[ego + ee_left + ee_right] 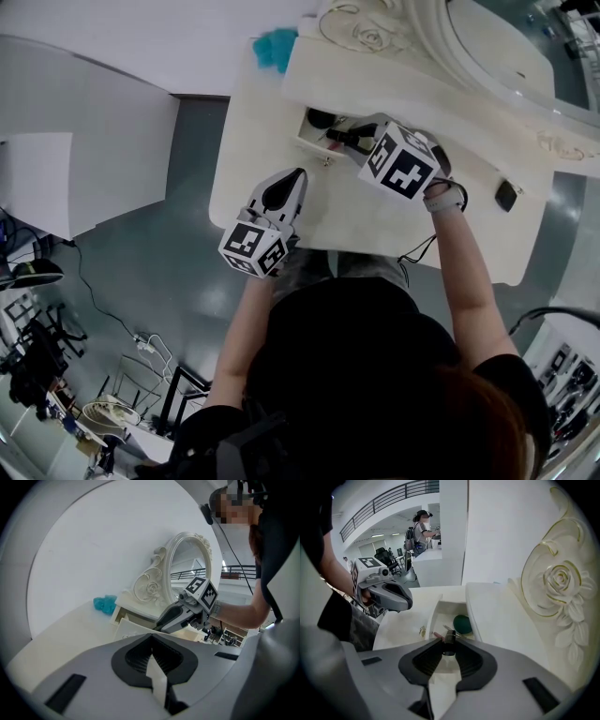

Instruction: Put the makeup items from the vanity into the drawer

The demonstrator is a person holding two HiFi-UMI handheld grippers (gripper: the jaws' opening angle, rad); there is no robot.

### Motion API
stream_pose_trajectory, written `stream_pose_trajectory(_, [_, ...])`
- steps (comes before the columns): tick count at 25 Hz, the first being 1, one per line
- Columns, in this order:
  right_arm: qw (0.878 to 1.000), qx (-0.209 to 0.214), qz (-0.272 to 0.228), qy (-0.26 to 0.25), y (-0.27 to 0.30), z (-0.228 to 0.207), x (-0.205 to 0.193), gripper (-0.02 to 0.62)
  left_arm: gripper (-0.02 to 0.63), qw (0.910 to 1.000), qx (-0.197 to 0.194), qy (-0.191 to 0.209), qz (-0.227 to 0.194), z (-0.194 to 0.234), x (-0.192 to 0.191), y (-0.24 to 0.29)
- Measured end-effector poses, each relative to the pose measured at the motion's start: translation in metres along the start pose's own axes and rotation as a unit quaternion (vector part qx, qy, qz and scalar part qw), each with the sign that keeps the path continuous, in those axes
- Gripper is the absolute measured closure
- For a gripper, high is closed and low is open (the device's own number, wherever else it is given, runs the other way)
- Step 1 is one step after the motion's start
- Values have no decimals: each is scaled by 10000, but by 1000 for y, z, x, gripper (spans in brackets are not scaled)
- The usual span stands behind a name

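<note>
Now, open drawer (pixel 432 616) holding green item (pixel 462 623), right tool (pixel 449 648) clamped on dark tube (pixel 449 638), left tool (pixel 151 644) closed, empty.

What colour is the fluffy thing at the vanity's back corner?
Turquoise. The fluffy thing shows best in the left gripper view.

Two grippers (pixel 298 175) (pixel 349 139), one drawer (pixel 306 132), one mirror (pixel 497 47)

The head view looks steeply down at the drawer (pixel 311 139) from overhead; both gripper views share it, the right one nearer.
</note>
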State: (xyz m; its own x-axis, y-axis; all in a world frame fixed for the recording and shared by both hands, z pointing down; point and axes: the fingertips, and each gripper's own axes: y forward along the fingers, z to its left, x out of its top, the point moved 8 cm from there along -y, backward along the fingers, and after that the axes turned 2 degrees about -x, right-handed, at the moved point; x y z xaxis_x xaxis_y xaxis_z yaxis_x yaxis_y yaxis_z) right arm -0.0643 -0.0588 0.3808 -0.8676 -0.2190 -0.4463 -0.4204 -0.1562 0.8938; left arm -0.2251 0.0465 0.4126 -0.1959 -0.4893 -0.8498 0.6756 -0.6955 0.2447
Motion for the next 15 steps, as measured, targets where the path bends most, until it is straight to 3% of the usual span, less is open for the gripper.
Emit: stream_pose_trajectory(15, [9991,154,-215,328,-23,4,-22,495,592,9999,-125,79,45,-18,-2,11])
